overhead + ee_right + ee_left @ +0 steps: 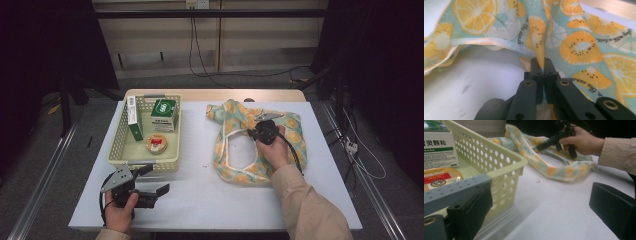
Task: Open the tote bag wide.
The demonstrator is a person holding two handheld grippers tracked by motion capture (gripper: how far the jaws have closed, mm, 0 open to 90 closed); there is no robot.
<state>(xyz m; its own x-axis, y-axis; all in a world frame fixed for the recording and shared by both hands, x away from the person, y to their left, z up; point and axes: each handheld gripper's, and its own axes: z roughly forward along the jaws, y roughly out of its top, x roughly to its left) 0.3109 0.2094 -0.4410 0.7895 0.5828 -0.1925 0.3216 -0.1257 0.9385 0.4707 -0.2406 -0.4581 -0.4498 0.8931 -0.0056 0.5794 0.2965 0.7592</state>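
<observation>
White table, fruit-print cloth right of basket, one fold pinched between closed right gripper jaws.

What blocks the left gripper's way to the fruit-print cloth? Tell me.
Nothing visible: bare white table lies between the open left gripper and the cloth. The basket sits off to its side. The right gripper already pinches a fold.

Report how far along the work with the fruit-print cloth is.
Done: the right gripper has its jaws shut on a fold of the fruit-print cloth. In hand: that pinch; the cloth lies crumpled on the table. Left: whatever handling follows; the left gripper rests open by the basket.
</observation>
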